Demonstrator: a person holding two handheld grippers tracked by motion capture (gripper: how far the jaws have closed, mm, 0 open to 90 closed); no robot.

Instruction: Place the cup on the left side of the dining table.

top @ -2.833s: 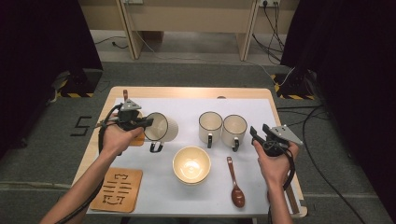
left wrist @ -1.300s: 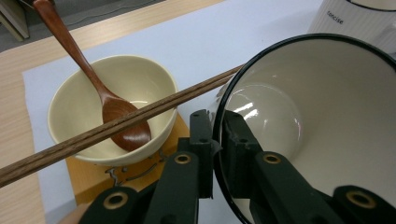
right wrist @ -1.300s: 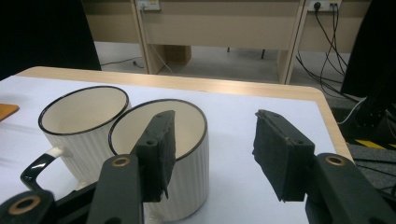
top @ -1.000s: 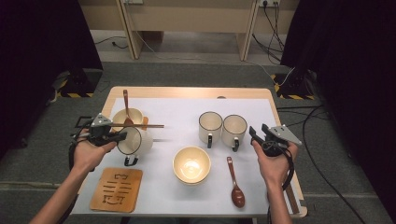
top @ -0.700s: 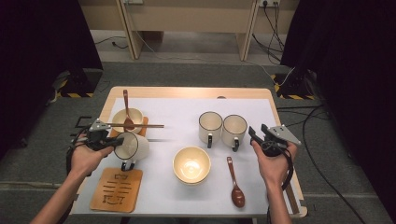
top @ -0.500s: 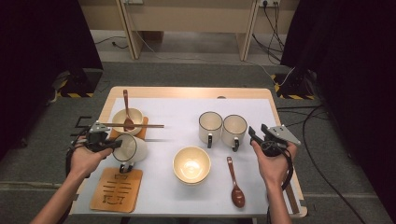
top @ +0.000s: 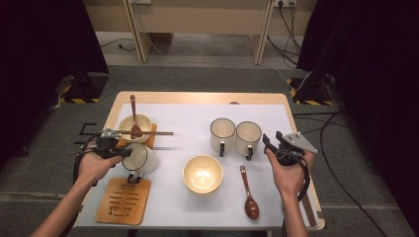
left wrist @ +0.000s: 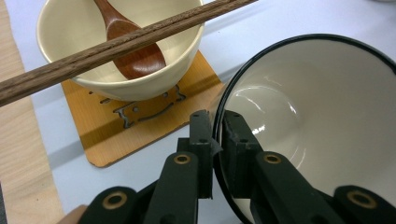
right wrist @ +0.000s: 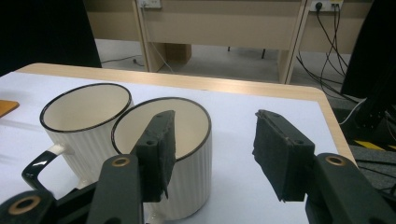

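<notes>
My left gripper (top: 114, 148) is shut on the rim of a white mug with a black rim (top: 142, 158), which tilts just above the far edge of a bare wooden coaster (top: 122, 200). In the left gripper view the jaws pinch the mug (left wrist: 308, 126) wall at its rim, one inside and one outside. My right gripper (top: 274, 144) stands open at the right, its jaws apart just right of two more white mugs (top: 222, 133) (top: 247, 138). In the right gripper view the nearer mug (right wrist: 191, 172) sits behind the left jaw of the gripper (right wrist: 212, 149).
A cream bowl (top: 140, 122) with a wooden spoon (top: 134, 118) stands on a second coaster (left wrist: 140, 126), and chopsticks (top: 155, 133) lie across its rim. An empty cream bowl (top: 202, 174) and a brown spoon (top: 249, 197) lie mid-table. The table's right edge (top: 311, 197) is close to my right hand.
My left gripper has carried the mug leftward and toward the near edge, down to the bare coaster. The right gripper has not moved.
</notes>
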